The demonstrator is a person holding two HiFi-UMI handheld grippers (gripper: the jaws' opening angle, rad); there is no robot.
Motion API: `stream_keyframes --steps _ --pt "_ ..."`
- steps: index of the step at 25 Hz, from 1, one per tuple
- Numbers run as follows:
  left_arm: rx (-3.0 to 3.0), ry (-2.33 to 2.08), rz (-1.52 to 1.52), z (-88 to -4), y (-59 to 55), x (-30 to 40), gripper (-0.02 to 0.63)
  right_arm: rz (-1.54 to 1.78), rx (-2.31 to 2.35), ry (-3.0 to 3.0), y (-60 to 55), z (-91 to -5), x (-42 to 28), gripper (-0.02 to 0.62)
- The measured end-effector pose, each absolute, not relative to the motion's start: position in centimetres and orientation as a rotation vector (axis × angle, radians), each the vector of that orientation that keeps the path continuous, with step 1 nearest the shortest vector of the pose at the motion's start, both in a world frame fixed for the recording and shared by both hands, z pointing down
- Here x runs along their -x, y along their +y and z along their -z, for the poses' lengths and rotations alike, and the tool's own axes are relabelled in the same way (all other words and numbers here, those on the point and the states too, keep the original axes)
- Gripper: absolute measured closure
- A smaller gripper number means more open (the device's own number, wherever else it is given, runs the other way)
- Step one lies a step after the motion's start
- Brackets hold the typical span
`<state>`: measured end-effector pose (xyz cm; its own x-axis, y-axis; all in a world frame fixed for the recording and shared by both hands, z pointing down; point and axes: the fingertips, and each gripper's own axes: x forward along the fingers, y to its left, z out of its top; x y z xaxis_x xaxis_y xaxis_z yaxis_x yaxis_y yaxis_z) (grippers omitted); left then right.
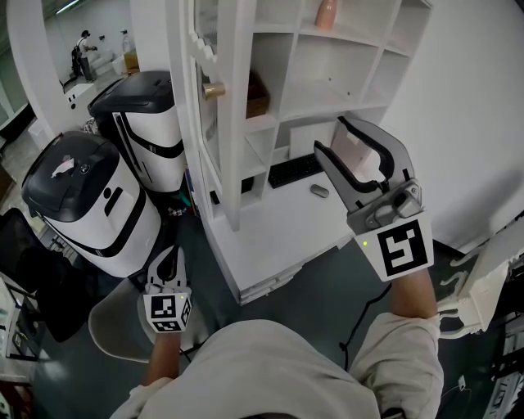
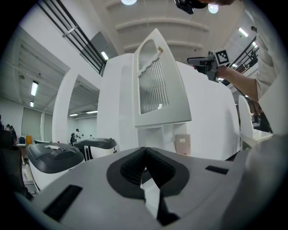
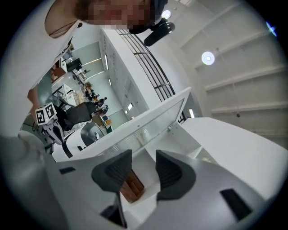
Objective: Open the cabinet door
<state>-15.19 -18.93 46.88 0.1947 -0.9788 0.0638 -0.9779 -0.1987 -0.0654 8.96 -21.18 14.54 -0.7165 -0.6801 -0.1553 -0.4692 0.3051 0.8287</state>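
The white cabinet [image 1: 327,74] stands with its glass-paned door [image 1: 214,106] swung out to the left, its brass knob [image 1: 214,90] showing. The shelves inside are exposed. My right gripper [image 1: 331,135] is raised in front of the cabinet's lower right part, open, with nothing between its fingers. In the right gripper view the gripper [image 3: 144,168] points at the shelves and a brown box [image 3: 132,188], with the door [image 3: 148,126] to the left. My left gripper [image 1: 167,260] hangs low at the left, shut and empty. In the left gripper view the gripper's [image 2: 145,164] pads meet, and the door [image 2: 155,85] rises ahead.
Two black-and-white bins [image 1: 82,196] [image 1: 147,123] stand left of the door. A keyboard [image 1: 295,169] and mouse [image 1: 319,191] lie on the cabinet's desk shelf [image 1: 270,237]. A peach vase [image 1: 326,12] sits on an upper shelf. A round grey seat [image 1: 115,323] is under my left hand.
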Motion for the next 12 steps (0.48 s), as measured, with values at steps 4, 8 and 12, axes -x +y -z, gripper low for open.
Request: stream_keyframes --steps 4,8,12 --pt "2.426 1.973 0.143 -46.9 -19.2 15.0 0.606 1.293 -1.097 -2.398 -21.7 -15.6 -9.7 0.43" --pt "2.43 1.961 0.146 -46.7 -19.5 14.7 0.606 1.181 -1.138 -2.454 -22.2 -17.1 -10.6 0.433" --pt "2.432 1.957 0.152 -46.7 -19.6 14.7 0.606 1.111 -1.18 -2.49 -22.6 -18.4 -11.5 0.437"
